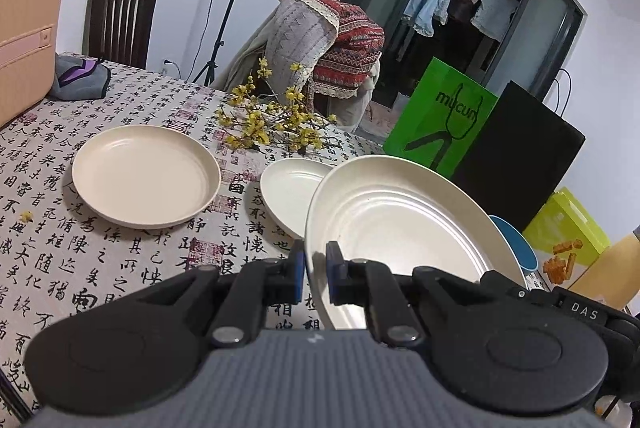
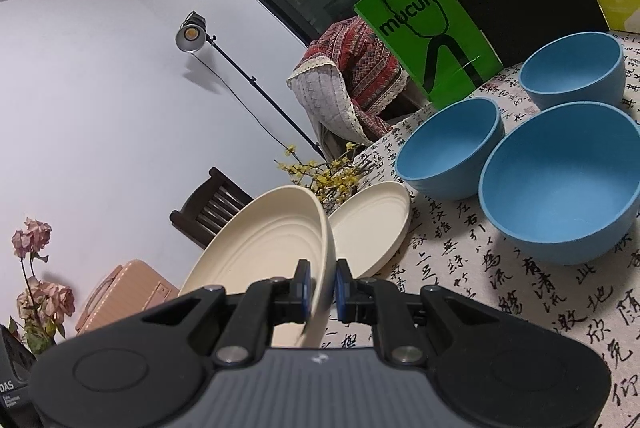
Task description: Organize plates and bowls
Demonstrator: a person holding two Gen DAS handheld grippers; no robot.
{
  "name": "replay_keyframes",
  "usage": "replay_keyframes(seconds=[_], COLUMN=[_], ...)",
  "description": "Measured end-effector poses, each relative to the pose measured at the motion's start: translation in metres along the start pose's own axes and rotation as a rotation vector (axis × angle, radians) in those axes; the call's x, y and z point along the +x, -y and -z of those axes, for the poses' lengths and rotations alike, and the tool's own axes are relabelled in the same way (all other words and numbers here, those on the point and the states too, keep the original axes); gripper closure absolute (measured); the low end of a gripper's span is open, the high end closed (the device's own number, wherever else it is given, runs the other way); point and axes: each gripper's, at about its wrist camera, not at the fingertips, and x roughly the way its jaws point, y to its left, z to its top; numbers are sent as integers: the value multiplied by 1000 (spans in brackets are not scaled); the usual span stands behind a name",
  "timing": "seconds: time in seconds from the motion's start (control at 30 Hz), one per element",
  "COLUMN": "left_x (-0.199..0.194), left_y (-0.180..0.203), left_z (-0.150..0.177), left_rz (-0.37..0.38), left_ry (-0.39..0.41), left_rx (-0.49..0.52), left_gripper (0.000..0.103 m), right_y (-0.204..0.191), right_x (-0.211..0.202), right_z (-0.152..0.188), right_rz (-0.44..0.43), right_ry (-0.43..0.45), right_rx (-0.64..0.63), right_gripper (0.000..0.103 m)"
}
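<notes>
My left gripper [image 1: 315,264] is shut on the left rim of a large cream plate [image 1: 400,224], which is tilted above the patterned tablecloth [image 1: 120,260]. In the right wrist view my right gripper [image 2: 322,280] is shut on the right rim of a cream plate [image 2: 260,248] tilted the same way; it looks like the same plate. A black housing marked DAS [image 1: 576,304] shows at that plate's right side. Another large cream plate [image 1: 146,175] lies flat to the left. A smaller cream plate [image 1: 288,195] [image 2: 372,228] lies partly hidden behind the held one. Three blue bowls [image 2: 452,147] [image 2: 572,67] [image 2: 560,183] stand upright on the right.
A branch of yellow flowers [image 1: 272,119] lies on the table behind the plates. A green paper bag [image 1: 440,119] and a black box [image 1: 520,155] stand past the far edge. A pink suitcase [image 1: 24,39] and grey cloth [image 1: 80,79] sit far left, near a dark chair [image 1: 120,15].
</notes>
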Motion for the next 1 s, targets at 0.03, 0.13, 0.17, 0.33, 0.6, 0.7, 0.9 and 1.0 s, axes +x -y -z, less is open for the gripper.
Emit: replay_keyframes(seconds=[0.03, 0.13, 0.17, 0.33, 0.6, 0.7, 0.9, 1.0], left_x=[0, 2, 2, 3, 2, 3, 1, 1], left_y=[0, 3, 4, 7, 10, 11, 13, 14], left_z=[1, 3, 5, 9, 14, 17, 22, 25], left_rz=[3, 8, 9, 18, 39, 44, 56, 58], left_ry=[-2, -9, -10, -15, -19, -22, -21, -22], left_rx=[0, 5, 8, 13, 18, 24, 33, 40], left_gripper=[92, 92, 92, 92, 92, 92, 92, 92], right_y=[1, 3, 4, 8, 15, 17, 21, 23], right_x=[-1, -5, -7, -14, -22, -24, -29, -32], right_z=[0, 1, 1, 3, 6, 8, 12, 14], right_rz=[1, 9, 10, 19, 24, 27, 32, 33], right_ry=[0, 4, 5, 14, 19, 21, 25, 29], right_rx=[1, 2, 3, 0, 8, 6, 4, 4], right_gripper=[91, 91, 91, 91, 91, 91, 91, 91])
